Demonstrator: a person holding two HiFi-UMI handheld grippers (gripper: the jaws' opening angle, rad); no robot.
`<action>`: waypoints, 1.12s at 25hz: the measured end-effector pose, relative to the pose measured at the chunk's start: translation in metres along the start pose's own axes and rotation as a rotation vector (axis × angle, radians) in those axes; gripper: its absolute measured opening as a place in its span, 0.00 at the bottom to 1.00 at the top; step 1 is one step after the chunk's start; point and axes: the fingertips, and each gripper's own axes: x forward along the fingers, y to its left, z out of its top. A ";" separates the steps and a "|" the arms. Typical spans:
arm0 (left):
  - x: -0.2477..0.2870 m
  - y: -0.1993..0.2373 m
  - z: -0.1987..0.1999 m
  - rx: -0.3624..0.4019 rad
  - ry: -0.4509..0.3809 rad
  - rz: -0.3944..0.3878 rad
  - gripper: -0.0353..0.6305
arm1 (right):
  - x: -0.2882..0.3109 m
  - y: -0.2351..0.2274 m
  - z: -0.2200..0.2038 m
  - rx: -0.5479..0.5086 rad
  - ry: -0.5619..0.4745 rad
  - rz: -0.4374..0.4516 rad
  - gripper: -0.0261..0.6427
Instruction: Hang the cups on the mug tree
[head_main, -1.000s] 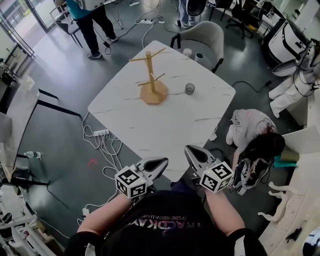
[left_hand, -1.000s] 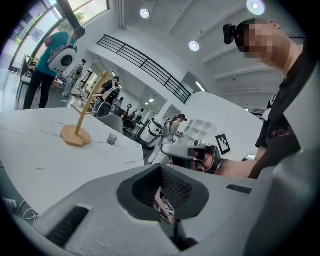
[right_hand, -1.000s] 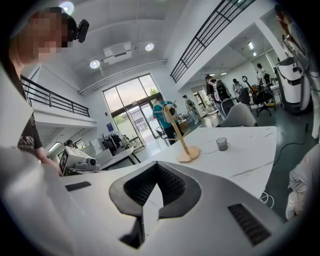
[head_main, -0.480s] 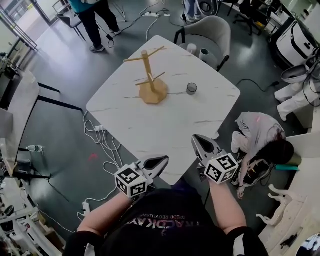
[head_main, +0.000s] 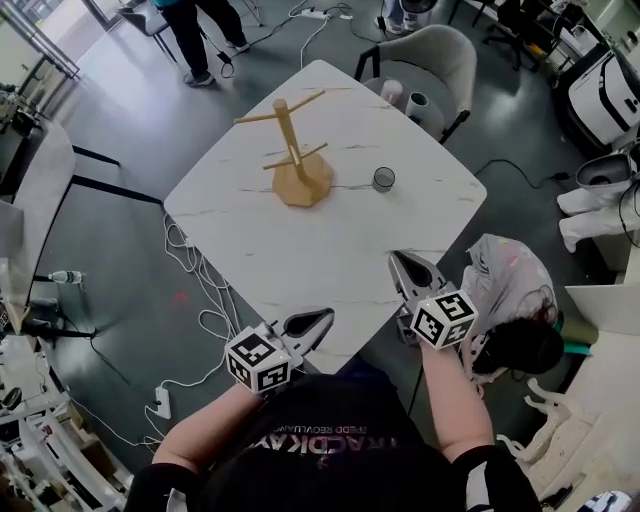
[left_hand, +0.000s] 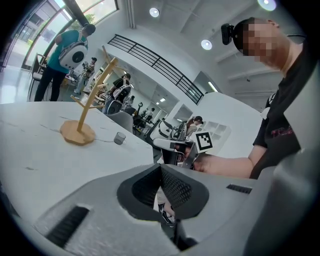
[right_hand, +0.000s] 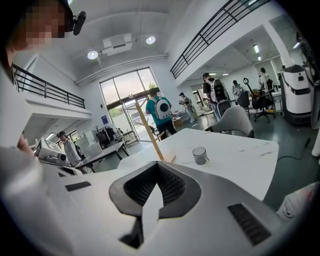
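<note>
As the right gripper (head_main: 405, 265) has crept fwd over the tabletop's (head_main: 300, 250) near corner vs. 1 s ago, the approach looks just begun. Left gripper (head_main: 310, 322) stays off the edge, approx. where it was. Both sets of jaws are closed tip-to-tip w/ nothing between them. The single cup (head_main: 382, 179) stands upright on the tabletop, near the mug tree's (head_main: 295, 165) base but not touching, well apart from both grippers; neither has shifted. No cup hung yet.

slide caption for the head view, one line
Left gripper and right gripper, both shut and empty, at the near edge of a table with a bare mug tree and one cup
</note>
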 end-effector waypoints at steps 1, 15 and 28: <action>0.002 0.001 0.001 -0.004 -0.001 0.007 0.05 | 0.003 -0.005 0.000 -0.007 0.006 0.000 0.05; 0.014 0.011 -0.004 -0.032 0.000 0.107 0.05 | 0.055 -0.082 0.000 -0.121 0.085 -0.029 0.05; 0.029 0.024 -0.003 -0.020 0.013 0.144 0.05 | 0.096 -0.136 -0.015 -0.198 0.188 -0.078 0.06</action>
